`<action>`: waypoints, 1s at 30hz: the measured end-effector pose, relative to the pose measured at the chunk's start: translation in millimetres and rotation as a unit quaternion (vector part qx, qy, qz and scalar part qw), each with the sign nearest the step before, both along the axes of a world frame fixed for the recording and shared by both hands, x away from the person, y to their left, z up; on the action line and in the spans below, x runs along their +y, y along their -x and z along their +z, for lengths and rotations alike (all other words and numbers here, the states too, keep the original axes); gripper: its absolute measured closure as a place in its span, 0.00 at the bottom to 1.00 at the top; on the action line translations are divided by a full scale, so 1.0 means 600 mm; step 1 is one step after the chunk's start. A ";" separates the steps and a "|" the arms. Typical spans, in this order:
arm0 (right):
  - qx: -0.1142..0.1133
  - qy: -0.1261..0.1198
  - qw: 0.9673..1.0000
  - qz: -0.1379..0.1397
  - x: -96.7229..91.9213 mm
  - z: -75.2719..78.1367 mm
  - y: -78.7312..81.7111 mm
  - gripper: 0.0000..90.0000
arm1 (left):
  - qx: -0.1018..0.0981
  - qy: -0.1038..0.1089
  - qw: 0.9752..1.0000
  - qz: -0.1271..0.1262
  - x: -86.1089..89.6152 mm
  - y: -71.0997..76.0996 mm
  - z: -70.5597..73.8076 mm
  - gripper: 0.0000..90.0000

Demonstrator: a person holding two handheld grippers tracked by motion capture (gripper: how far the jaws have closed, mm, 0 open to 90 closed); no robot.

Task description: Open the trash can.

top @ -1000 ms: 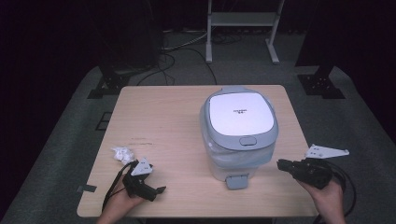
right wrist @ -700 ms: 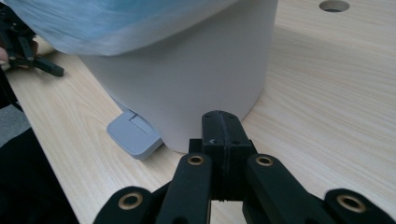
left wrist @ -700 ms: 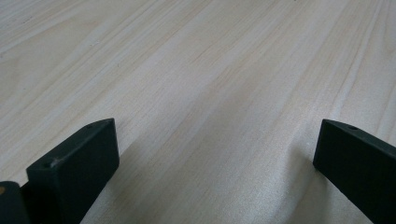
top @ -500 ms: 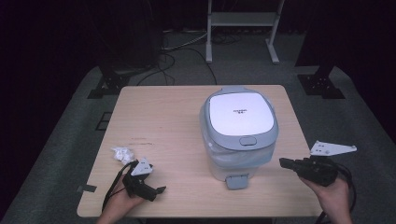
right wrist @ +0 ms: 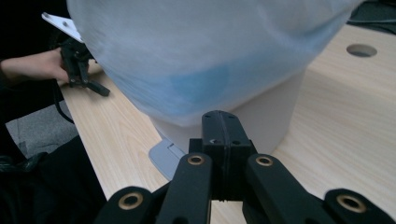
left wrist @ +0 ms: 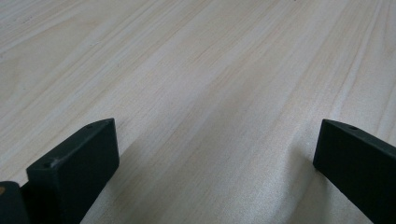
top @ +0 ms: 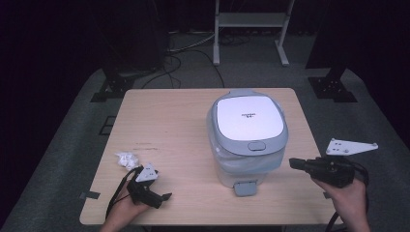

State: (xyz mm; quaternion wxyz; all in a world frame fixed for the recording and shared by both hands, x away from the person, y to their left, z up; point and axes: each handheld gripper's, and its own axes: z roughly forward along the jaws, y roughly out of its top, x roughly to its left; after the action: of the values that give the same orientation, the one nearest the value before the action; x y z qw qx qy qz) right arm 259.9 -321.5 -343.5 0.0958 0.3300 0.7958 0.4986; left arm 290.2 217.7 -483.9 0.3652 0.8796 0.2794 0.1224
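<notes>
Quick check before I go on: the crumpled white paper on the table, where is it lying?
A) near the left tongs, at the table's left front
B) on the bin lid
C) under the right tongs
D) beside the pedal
A: the crumpled white paper lies on the table just beyond the left tongs, far from the bin.

text: small dark print on bin lid (top: 249, 117) | unreadable
</notes>
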 end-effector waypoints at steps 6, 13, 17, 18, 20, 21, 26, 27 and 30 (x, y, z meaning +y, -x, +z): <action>-0.014 -0.013 1.000 0.008 0.000 0.023 0.001 1.00 | 0.000 0.000 1.000 0.000 0.000 0.000 0.000 0.00; -0.026 -0.028 0.999 0.017 -0.001 0.049 0.004 1.00 | -0.001 0.001 1.000 0.000 0.000 0.000 0.000 0.00; -0.032 -0.032 0.999 0.023 0.002 0.060 0.005 1.00 | -0.001 0.001 1.000 0.000 0.000 0.000 0.000 0.00; -0.032 -0.032 0.999 0.023 0.002 0.060 0.005 1.00 | -0.001 0.001 1.000 0.000 0.000 0.000 0.000 0.00; -0.038 -0.037 0.998 0.028 0.003 0.065 0.005 1.00 | -0.001 0.001 1.000 0.000 0.000 0.000 0.000 0.00; -0.038 -0.039 0.998 0.029 0.004 0.068 0.005 1.00 | -0.001 0.001 1.000 0.000 0.000 0.000 0.000 0.00; -0.046 -0.046 0.997 0.038 0.009 0.082 0.005 1.00 | -0.001 0.001 1.000 0.000 0.000 0.000 0.000 0.00; -0.047 -0.047 0.997 0.041 0.011 0.084 0.005 1.00 | -0.001 0.001 1.000 0.000 0.000 0.000 0.000 0.00; -0.054 -0.052 0.996 0.048 0.015 0.092 0.005 1.00 | -0.001 0.001 1.000 0.000 0.000 0.000 0.000 0.00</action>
State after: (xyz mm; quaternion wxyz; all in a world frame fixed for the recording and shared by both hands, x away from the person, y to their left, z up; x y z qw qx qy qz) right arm 257.0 -312.4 -288.5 0.0972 0.2690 0.7773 0.5604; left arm 290.2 217.6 -484.1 0.3662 0.8791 0.2794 0.1228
